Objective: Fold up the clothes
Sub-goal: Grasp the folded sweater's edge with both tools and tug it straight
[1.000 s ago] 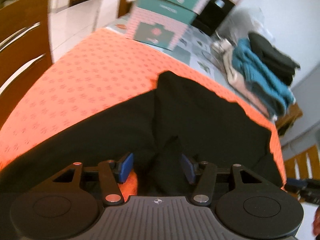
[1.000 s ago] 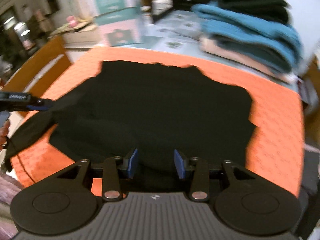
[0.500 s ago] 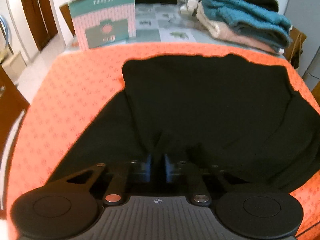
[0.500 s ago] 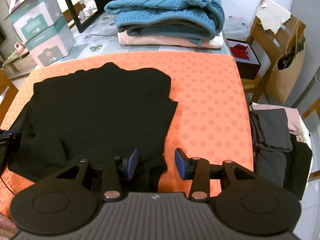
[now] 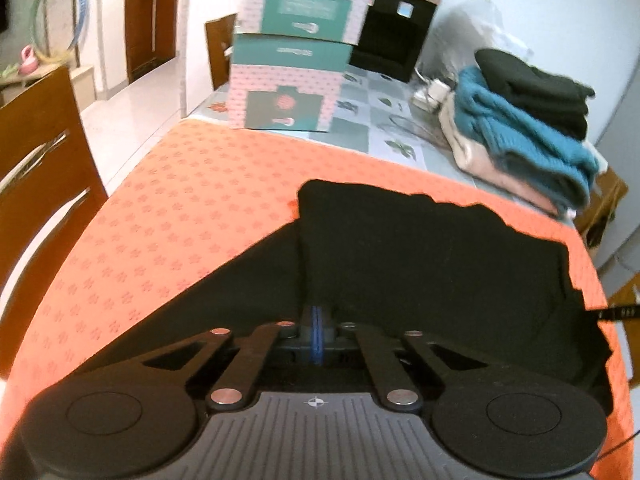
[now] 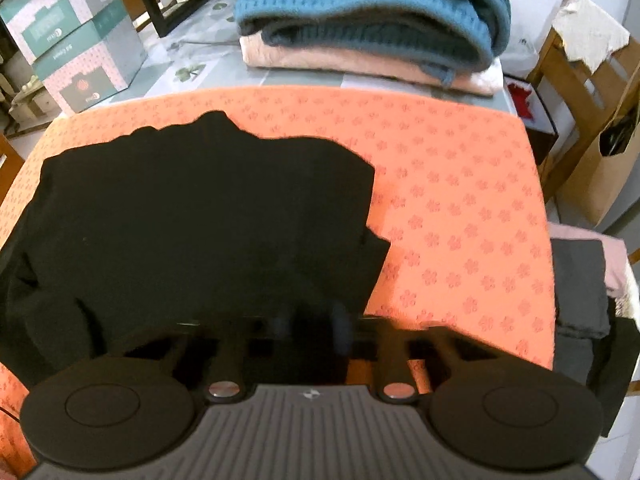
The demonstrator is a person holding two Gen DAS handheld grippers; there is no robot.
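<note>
The left wrist view sits low at the near left of the orange flower-patterned tablecloth (image 5: 192, 200), facing across toward the far right. The right wrist view sits higher at the near right, tilted down. Both share the flat black garment (image 5: 420, 264) (image 6: 200, 220), stacked folded knitwear (image 5: 528, 136) (image 6: 360, 20) and pink-and-teal cardboard boxes (image 5: 292, 76) (image 6: 76, 44).

Left hand-held gripper (image 5: 316, 330) low at the near edge, blue pads pressed together, right hand-held gripper (image 6: 310, 322) low, motion-blurred, fingers slightly parted
</note>
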